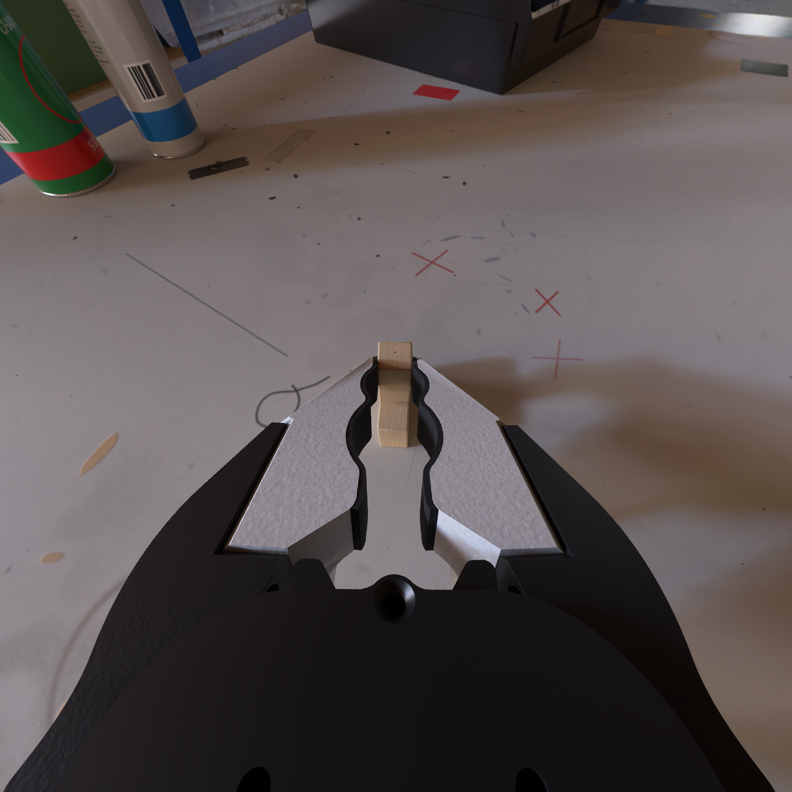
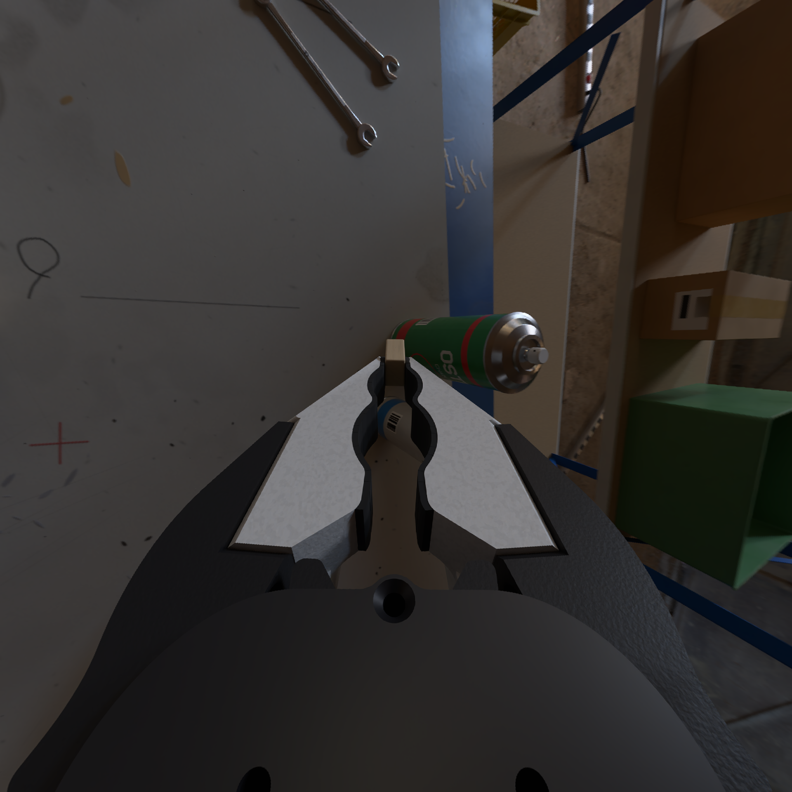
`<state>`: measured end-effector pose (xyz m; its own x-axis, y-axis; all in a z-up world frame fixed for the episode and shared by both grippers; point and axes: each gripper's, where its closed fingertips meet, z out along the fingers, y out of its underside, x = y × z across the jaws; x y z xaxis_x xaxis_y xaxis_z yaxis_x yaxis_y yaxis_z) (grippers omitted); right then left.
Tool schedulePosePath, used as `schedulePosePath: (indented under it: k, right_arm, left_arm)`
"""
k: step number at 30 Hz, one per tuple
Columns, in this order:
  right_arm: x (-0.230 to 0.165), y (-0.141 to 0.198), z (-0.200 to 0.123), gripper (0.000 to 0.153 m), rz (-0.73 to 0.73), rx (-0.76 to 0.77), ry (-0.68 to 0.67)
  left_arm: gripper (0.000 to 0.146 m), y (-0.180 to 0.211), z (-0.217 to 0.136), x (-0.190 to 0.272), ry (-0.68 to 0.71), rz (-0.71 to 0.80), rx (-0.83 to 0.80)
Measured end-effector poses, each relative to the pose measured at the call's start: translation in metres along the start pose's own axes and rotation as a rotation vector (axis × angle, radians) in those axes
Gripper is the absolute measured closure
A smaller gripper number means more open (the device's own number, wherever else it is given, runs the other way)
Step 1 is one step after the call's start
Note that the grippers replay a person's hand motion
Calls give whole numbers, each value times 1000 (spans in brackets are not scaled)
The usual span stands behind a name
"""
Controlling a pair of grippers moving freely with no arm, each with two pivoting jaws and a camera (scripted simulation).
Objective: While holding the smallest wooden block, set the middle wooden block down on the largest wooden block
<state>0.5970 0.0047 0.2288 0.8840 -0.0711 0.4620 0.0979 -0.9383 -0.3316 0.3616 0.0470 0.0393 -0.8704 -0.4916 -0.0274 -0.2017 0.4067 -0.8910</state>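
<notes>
— Pale wood fills both views. Our left claw (image 1: 394, 364) is clenched on the middle wooden block (image 1: 394, 352), pinched at the very tips. Directly under it, seen between the fingers, the largest wooden block (image 1: 392, 424) rests on the tabletop (image 1: 214, 278). We cannot tell whether the two blocks touch yet.

— And the right claw (image 2: 394, 364)?

— It is clamped on the smallest wooden block (image 2: 394, 352), again at the tips and held clear of the tabletop.

— How will the blocks handle?

— We judge them light, rigid and not fragile, with smooth flat faces that could slide if set down off-centre. Opposite flat sides are the place to grip, as we do now, and the block should be square over the base before we let go.

— Any writing?

— A green spray can (image 1: 47, 128) with a red band carries lettering and a white can (image 1: 163, 98) with a blue band carries a barcode; we leave both unread. Red crosses and a pencilled loop mark the tabletop.
</notes>
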Motion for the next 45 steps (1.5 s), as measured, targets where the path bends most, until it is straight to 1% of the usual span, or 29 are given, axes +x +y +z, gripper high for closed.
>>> schedulePosePath:
  k: [5, 8, 11, 12, 16, 19, 22, 25, 27, 30, 33, 36, 39, 42, 45]
  right_arm:
    - [2, 1, -11, 145, -16, 16, 51]
    - [3, -1, -18, 145, -9, 40, 60]
    - [4, 6, -17, 145, -41, -24, 85]
    - [2, 5, -18, 145, -36, -12, 78]
    - [6, 8, -16, 145, -32, 8, 107]
    - [8, 12, -11, 145, -30, 11, 123]
    - [10, 13, -9, 145, -43, 31, 145]
    - [11, 15, -8, 145, -57, 25, 165]
    - [12, 15, -8, 145, -62, 28, 172]
    - [11, 12, -9, 145, -71, 31, 183]
    - [9, 9, -11, 145, -81, 34, 189]
    - [8, 7, -14, 145, -95, 39, 200]
    - [10, 4, -16, 145, -95, 63, 212]
    - [12, 0, -19, 145, -94, 84, 226]
    - [12, -6, -26, 145, -97, 107, 238]
  left_arm:
    - [132, -2, 3, -3, 14, -42, 4]
    - [132, -3, 7, -3, 31, -74, 0]
    - [132, -4, 6, -1, 61, -107, -1]
    - [132, -4, 6, 0, 71, -101, -9]
    - [131, -14, -11, 0, 106, -42, 35]
    - [124, -31, -29, -7, 113, -36, 80]
    - [123, -50, -46, -25, 59, -48, 149]
    - [125, -62, -51, -43, 4, -72, 173]
    - [127, -72, -49, -56, -56, -69, 181]
    - [130, -93, -37, -76, -122, -59, 168]
    - [129, -105, -17, -89, -125, -72, 123]
    - [128, -107, -4, -94, -131, -65, 98]
    - [132, -99, 4, -98, -165, -46, 42]
    - [138, -97, 10, -101, -190, -57, 19]
    - [141, -96, 14, -106, -223, -55, -12]
